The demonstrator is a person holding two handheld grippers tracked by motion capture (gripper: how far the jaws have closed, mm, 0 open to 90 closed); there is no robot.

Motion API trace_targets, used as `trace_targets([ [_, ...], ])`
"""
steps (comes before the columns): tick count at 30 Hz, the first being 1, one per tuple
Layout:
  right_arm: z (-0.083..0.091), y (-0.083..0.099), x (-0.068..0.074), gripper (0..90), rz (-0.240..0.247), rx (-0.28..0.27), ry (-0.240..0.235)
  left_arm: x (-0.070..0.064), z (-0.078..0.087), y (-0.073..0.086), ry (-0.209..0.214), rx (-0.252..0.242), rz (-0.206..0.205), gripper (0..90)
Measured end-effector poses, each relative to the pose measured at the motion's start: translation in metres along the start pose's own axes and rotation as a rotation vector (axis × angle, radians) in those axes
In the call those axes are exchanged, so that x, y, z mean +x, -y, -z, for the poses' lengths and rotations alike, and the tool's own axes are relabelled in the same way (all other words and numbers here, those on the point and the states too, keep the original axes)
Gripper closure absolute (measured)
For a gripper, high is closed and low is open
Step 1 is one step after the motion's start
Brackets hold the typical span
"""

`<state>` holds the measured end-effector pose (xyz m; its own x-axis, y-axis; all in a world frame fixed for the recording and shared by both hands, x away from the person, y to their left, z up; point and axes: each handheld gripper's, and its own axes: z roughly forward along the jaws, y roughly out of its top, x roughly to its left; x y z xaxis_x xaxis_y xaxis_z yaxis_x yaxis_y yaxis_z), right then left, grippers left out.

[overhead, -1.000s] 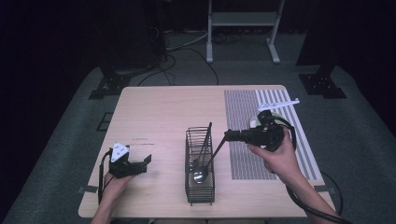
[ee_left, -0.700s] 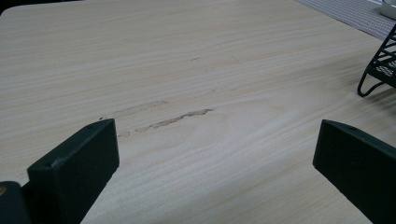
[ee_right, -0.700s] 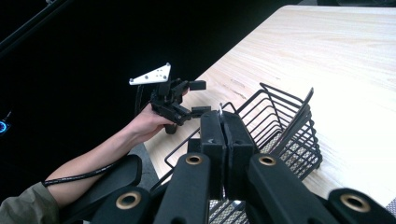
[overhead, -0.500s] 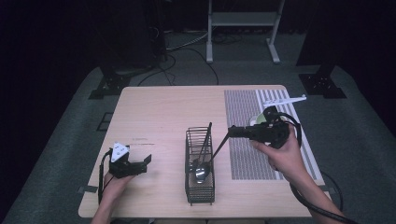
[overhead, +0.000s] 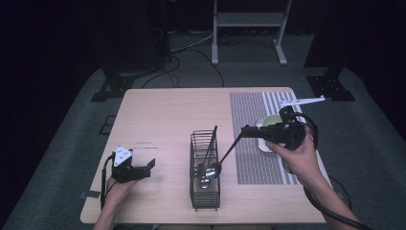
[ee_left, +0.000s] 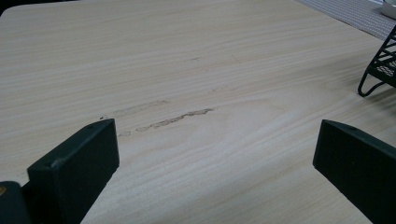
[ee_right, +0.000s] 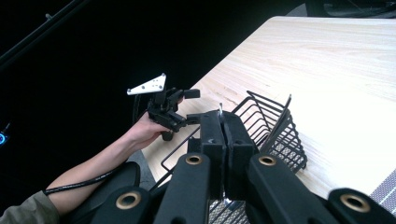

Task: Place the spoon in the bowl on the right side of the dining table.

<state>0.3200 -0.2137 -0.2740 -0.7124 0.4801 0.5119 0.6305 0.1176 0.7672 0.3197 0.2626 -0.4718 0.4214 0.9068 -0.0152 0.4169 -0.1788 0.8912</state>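
On the pale wooden table [overhead: 163, 120], smooth and streaked with fine grain, stood a narrow black wire basket [overhead: 205, 191], its thin rods forming an open rectangular cage on looped feet. The right gripper [overhead: 245, 131] was pressed fully together on the thin handle of a shiny metal spoon [overhead: 212, 168], whose rounded bowl hung low inside the basket among other glinting cutlery; a dark, slim utensil [overhead: 210, 143] leaned upright in the far end. In the right gripper view the matte black jaws met tightly, with a sliver of metal showing between them. The left gripper [overhead: 148, 165] rested near the table's front left edge, well apart from the basket, its blocky jaws spread wide and holding nothing, bare wood between them. A grey ribbed placemat [overhead: 249, 143] covered the table's right side, carrying a pale green bowl [overhead: 270, 120]. Around the table lay dull grey carpet [overhead: 72, 143], cables, and dark stands in a dim room.
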Motion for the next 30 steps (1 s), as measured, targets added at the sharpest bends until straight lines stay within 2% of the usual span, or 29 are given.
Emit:
trace_targets([
  [30, 0.03, 0.005, -0.017, 88.6, -0.037, -0.041, 0.051, 0.0, 0.0, 0.0, -0.001, 0.0, 0.0, 0.0],
])
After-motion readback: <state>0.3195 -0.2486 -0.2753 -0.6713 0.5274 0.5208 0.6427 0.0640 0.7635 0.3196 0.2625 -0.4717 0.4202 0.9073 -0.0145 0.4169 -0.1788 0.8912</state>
